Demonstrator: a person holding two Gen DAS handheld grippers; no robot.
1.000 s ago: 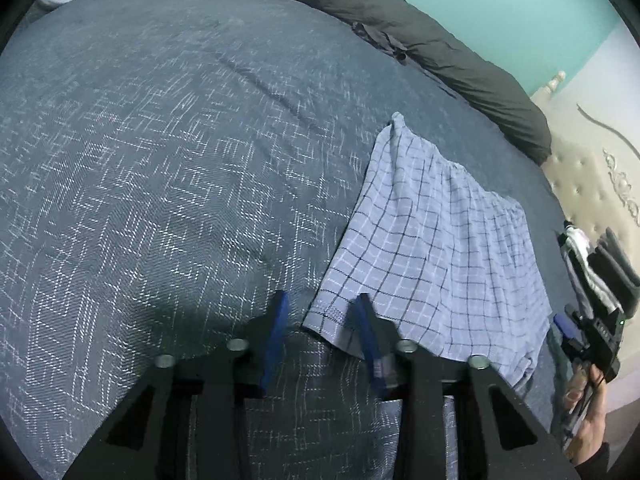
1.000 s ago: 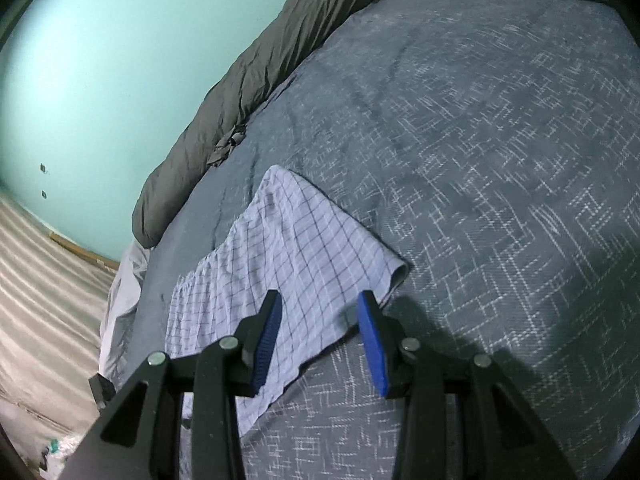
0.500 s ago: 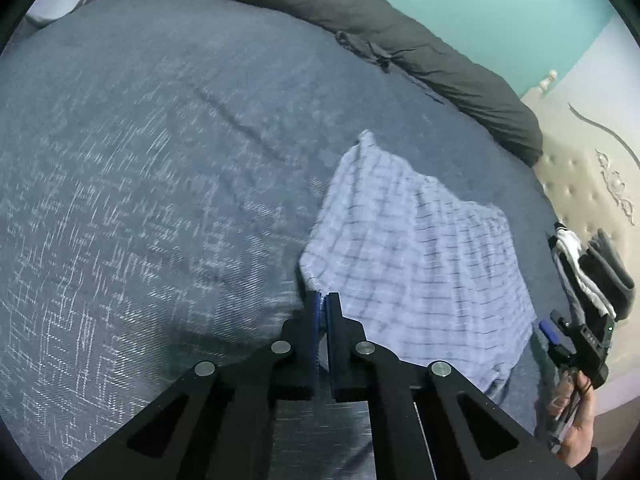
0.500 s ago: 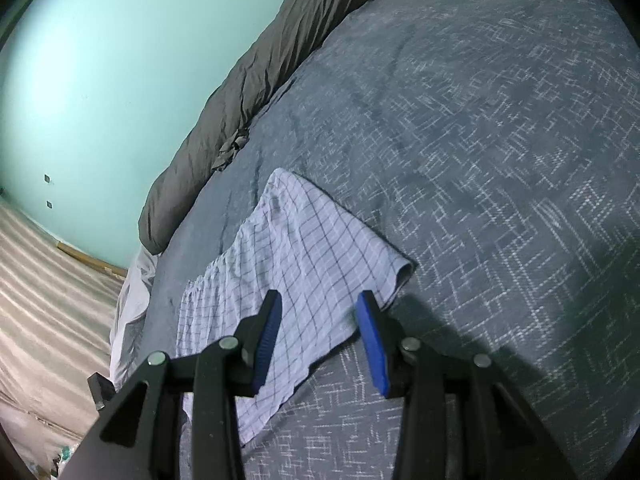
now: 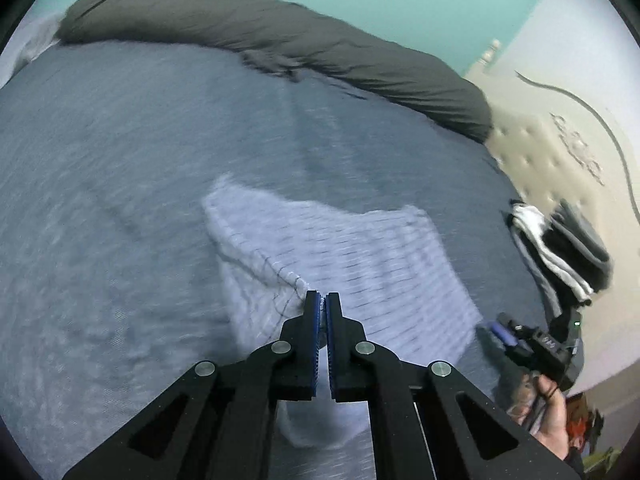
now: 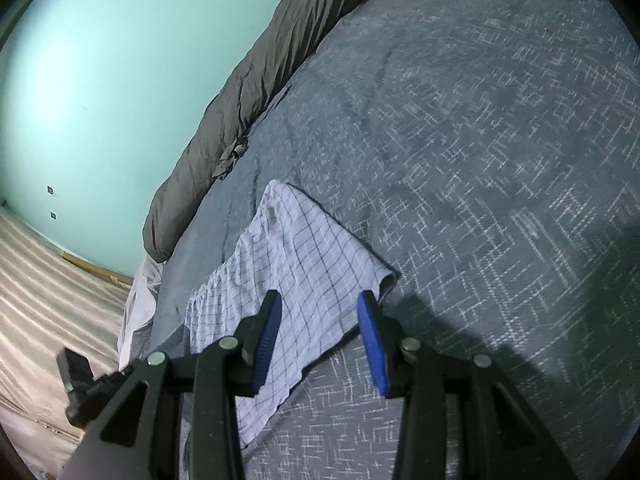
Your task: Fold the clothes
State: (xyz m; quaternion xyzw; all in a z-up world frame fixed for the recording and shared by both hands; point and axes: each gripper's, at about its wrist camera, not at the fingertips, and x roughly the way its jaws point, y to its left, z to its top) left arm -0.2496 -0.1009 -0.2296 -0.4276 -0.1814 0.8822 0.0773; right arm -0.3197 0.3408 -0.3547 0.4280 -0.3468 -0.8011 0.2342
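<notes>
The bedspread (image 6: 500,140) lies open and flat across most of the bed, giving free passage on that side. A rolled dark duvet (image 5: 280,36) runs along the far edge against the wall, closing that side. A stack of folded clothes (image 5: 560,248) sits near the headboard (image 5: 540,152), close to the checked garment (image 5: 360,260). In the right wrist view the floor (image 6: 40,300) lies beyond the bed edge beside the garment.

shorts (image 6: 304,276) on bedspread (image 6: 480,160) — rolled duvet (image 6: 256,80) behind | left tongs (image 5: 322,304) at shorts' corner | right tongs (image 6: 320,320) over near edge
</notes>
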